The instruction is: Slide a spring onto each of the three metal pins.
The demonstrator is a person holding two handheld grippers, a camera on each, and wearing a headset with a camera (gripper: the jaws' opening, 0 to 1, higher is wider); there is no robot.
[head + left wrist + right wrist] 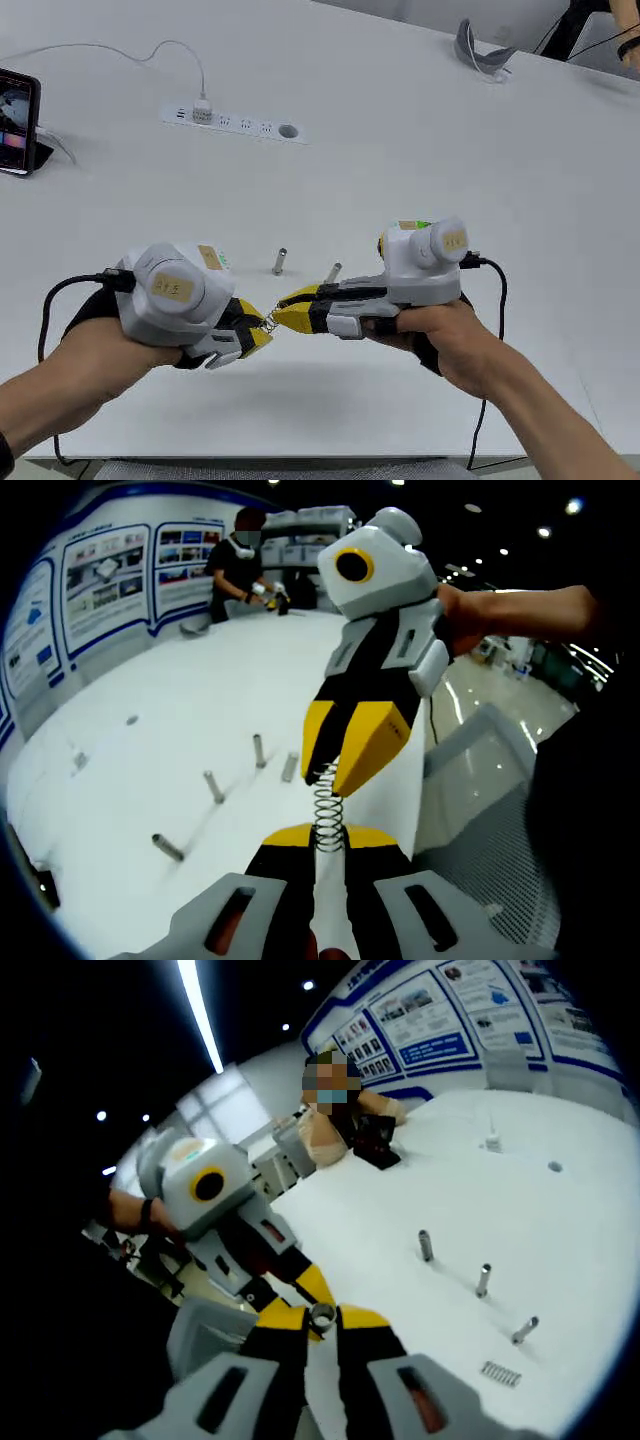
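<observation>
Progress: none yet, all three pins (pixel 484 1280) look bare, I think. Both left gripper (pixel 322 838) and right gripper (pixel 322 1315) pinch one spring (pixel 325 810); spare spring (pixel 500 1373) lies at the pins' 5 o'clock.

The table (pixel 420 150) is being looked down on, forward, from the head view; the gripper views are being faced toward each other, close up; the spring (pixel 327 815) and pins (pixel 213 785) are being shared.

left gripper (pixel 255 335) and right gripper (pixel 288 308): white shells, yellow-black jaws (yellow tags (pixel 172 288) on top). silver spring (pixel 268 321), grey pins (pixel 280 261), white table (pixel 420 130).
</observation>
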